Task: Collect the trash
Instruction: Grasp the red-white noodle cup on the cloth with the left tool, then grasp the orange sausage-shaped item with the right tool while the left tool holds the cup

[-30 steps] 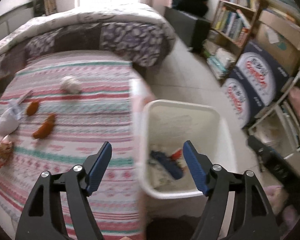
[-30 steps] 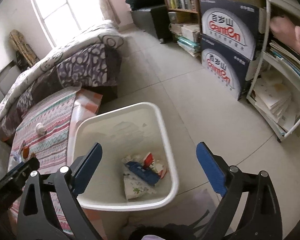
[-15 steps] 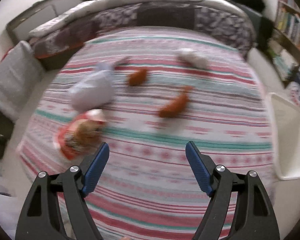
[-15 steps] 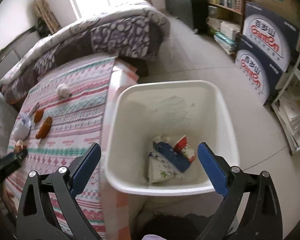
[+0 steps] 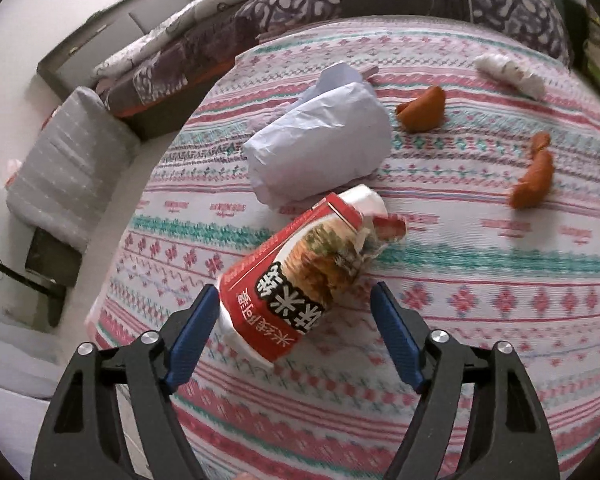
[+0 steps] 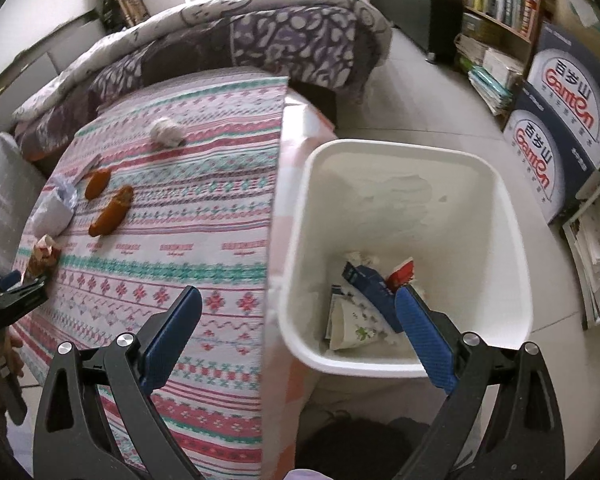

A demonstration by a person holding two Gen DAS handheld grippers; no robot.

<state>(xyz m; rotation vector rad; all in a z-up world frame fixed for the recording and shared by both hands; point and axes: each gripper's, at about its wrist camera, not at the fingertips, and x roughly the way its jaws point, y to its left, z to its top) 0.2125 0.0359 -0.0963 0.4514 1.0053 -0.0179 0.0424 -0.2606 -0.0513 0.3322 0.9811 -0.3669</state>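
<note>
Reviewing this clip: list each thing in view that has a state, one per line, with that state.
Red noodle carton: torn open, lying on the tablecloth between the pads, not yet pressed.
White crumpled paper bag: lying on its side.
Two orange peel pieces: loose on the cloth.
White plastic bin: open, partly filled.
Left gripper: closing around the carton.
Right gripper: open, empty.

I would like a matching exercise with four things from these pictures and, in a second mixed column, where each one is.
Things:
1. red noodle packet
2. blue carton
3. white tissue wad
4. crumpled white bag

Places:
A. inside the white bin
B. alone at the far end of the striped cloth
C. between the left hand-held gripper fingers
D. just beyond the packet

Pairs: 1-C, 2-A, 3-B, 4-D
</note>
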